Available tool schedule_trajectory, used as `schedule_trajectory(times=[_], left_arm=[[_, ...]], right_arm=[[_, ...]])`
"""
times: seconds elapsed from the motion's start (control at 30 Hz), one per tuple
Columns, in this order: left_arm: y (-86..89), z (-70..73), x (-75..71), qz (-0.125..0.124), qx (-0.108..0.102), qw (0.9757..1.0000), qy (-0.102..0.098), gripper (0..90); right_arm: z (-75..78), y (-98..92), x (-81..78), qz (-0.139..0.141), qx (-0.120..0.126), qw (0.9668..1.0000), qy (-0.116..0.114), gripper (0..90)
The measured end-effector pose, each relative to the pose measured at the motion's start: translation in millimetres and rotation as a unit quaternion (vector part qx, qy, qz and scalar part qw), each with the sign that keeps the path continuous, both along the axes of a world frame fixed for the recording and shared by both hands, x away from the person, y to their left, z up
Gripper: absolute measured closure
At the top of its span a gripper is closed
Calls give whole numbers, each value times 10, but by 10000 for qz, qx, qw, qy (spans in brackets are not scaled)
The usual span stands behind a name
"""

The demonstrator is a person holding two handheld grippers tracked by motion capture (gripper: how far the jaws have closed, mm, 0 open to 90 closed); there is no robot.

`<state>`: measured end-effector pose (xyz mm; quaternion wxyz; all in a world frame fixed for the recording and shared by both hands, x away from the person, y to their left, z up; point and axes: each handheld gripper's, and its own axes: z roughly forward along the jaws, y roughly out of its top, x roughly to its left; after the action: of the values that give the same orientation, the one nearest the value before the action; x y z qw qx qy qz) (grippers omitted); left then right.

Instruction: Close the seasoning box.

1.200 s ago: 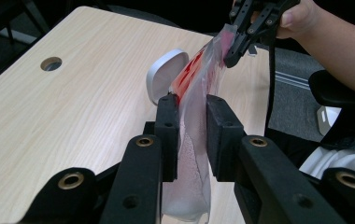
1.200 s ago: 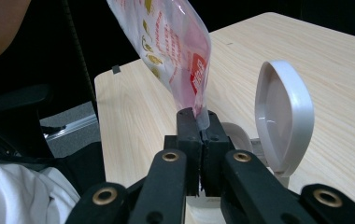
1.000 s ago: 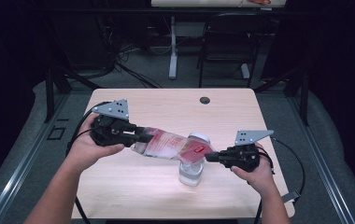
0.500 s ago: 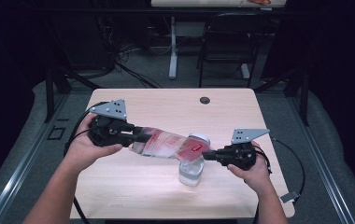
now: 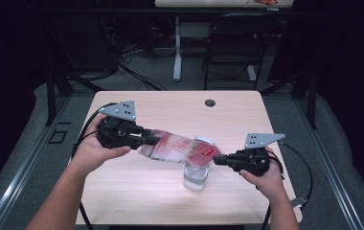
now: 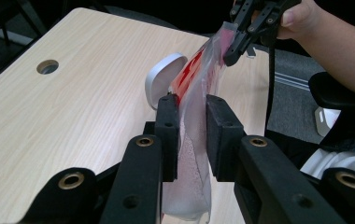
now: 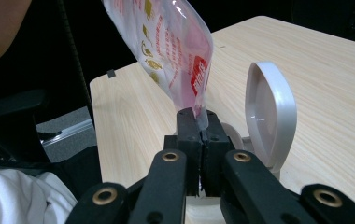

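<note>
Left claw [image 5: 155, 139]: clamped on the wide bottom end of the pouch [image 5: 180, 147], jaws squeezing both its faces.
Right claw [image 5: 217, 161]: pressed tight on the pouch's narrow top corner.
Pouch: clear with red print, stretched between both claws, tilted down over the container [image 5: 195, 176].
Container: clear, on the counter [image 5: 170, 108], white lid [image 7: 270, 112] flipped up.
</note>
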<state>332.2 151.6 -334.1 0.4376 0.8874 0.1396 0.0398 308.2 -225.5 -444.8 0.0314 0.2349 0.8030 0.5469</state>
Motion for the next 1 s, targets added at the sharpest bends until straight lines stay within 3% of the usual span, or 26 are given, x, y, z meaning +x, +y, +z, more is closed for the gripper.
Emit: schedule_trajectory(times=[1.0], left_arm=[[-6,-17,-13,39,98,9999,-23,766]], right_arm=[[-77,42,64,-40,-29,9999,132,891]])
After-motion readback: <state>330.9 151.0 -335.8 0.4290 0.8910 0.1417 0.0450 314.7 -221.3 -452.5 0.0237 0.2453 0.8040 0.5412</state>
